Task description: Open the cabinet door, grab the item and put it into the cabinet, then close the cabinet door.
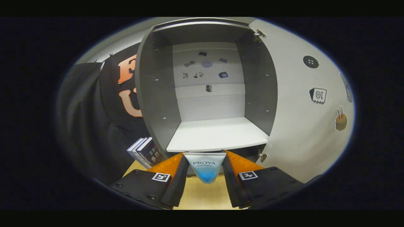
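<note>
A small white-and-blue box (205, 168) is pinched between my two fingers, and my gripper (204, 162) is shut on it. Straight ahead stands the cabinet (157, 94), grey-walled and open. Its white shelf (217, 134) lies just beyond the box, with nothing on it. The white cabinet door (300, 104) is swung wide to the right on its hinges (259, 34). Several stickers dot the cabinet's white back panel (208, 72). The box is held up off the wooden tabletop (205, 195), close to the shelf's front edge.
A stack of dark-covered books (145, 152) leans against the cabinet's left side on the table. Black cloth (94, 126) hangs behind them. The open door carries a few stickers and a dark round knob (311, 61).
</note>
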The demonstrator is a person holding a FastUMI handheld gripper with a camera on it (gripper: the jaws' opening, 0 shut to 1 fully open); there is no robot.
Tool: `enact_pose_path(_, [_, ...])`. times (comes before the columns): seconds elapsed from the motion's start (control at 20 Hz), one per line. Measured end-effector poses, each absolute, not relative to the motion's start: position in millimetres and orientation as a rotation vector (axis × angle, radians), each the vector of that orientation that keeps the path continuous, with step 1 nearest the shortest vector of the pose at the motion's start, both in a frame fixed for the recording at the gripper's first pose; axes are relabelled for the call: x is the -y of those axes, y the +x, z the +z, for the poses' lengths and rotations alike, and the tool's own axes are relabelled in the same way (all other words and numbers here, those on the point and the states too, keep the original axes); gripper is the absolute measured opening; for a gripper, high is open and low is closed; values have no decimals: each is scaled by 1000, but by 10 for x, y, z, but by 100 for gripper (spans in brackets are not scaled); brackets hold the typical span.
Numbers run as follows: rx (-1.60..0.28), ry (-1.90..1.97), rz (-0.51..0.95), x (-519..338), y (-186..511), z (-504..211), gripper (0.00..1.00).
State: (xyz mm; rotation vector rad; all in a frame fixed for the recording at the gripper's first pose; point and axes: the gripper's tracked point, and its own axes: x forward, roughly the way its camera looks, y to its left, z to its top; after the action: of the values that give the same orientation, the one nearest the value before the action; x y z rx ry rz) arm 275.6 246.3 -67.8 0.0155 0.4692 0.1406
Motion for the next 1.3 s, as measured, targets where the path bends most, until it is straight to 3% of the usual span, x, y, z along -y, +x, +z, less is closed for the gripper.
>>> enact_pose_path(0.45, [-438,-11,129,-2527,3674,-311,64])
enact_pose_path(1.3, [-525,-10,112,-2550,4520,-891,64])
